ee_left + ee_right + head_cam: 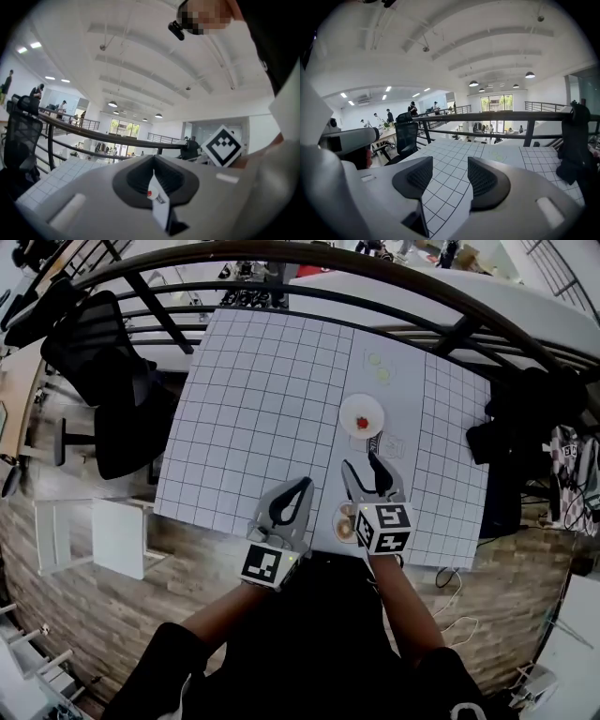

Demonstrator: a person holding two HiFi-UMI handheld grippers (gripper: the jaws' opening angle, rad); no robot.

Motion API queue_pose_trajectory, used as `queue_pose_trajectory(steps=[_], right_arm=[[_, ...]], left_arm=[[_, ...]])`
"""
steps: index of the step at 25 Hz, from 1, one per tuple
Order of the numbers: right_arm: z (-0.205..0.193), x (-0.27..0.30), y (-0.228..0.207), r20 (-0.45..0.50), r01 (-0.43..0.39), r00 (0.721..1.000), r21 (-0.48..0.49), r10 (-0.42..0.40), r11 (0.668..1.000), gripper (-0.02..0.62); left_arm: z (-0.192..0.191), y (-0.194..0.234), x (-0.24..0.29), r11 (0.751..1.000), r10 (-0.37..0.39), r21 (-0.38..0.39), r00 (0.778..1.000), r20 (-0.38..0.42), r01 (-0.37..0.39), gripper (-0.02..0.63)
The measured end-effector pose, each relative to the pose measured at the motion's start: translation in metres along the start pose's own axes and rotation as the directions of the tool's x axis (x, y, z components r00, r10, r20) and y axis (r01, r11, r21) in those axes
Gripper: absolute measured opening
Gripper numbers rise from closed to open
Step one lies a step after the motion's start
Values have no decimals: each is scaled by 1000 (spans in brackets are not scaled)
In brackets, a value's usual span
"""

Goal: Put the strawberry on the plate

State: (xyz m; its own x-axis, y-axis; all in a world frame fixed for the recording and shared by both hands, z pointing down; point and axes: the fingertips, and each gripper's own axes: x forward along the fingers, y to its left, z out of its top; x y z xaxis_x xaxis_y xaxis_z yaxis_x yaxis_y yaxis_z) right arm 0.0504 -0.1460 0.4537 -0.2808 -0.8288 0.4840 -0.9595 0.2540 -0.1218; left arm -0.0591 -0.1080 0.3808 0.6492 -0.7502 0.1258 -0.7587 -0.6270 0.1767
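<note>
Black sleeves (173, 667) and bare forearms fill the bottom of the head view, reaching to two grippers that hang over the near edge of the table (253, 399). On the left, the left gripper (305, 482) (153, 159) has its jaws pressed together with nothing clamped between them. Only a thin white sliver with a red speck shows along the seam, and I cannot tell what that is. Just beside it, the right gripper (360, 463) (450, 174) stands with its jaws well apart and empty, bare grid showing through the gap. A small dish (343, 521) sits at the table's near edge, partly under this gripper. Ahead of the right gripper's tips, across a bare strip of table, lies the white plate (361, 403), and the strawberry (363, 424) rests on it, toward its near side. The wide gridded left part of the table is open. A dark railing (328, 270) curves past the far edge, a black chair (98, 343) stands off the left edge, and dark bundled cloth (511, 432) crowds the right edge.
</note>
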Motion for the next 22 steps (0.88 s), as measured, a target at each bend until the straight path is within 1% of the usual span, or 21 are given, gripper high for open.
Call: queue_pose_trajectory(steps=[2, 3, 7, 10, 14, 17, 22], right_arm=[[6, -11, 8, 19, 2, 1000, 9, -2, 1000, 235], [8, -17, 12, 27, 4, 1000, 6, -4, 1000, 233], [9, -41, 31, 36, 17, 999, 9, -17, 1000, 230], [5, -56, 42, 41, 28, 999, 29, -29, 999, 225], [0, -73, 50, 49, 44, 998, 59, -47, 997, 221], [-2, -87, 55, 61, 51, 997, 68, -55, 996, 216], [0, -113, 55, 100, 55, 993, 71, -62, 996, 207]], left_arm=[[6, -6, -5, 999, -23, 33, 1000, 13, 23, 9], [7, -8, -8, 999, -33, 35, 999, 16, 32, 9], [6, -17, -21, 997, -80, 10, 997, 16, 80, 9], [0, -25, -31, 994, -107, -18, 994, 9, 107, 9], [-4, -37, -38, 990, -140, -30, 990, 10, 140, 9], [-2, -46, -43, 987, -156, -40, 988, 16, 157, 9], [5, -62, -51, 987, -158, -33, 987, 42, 160, 9]])
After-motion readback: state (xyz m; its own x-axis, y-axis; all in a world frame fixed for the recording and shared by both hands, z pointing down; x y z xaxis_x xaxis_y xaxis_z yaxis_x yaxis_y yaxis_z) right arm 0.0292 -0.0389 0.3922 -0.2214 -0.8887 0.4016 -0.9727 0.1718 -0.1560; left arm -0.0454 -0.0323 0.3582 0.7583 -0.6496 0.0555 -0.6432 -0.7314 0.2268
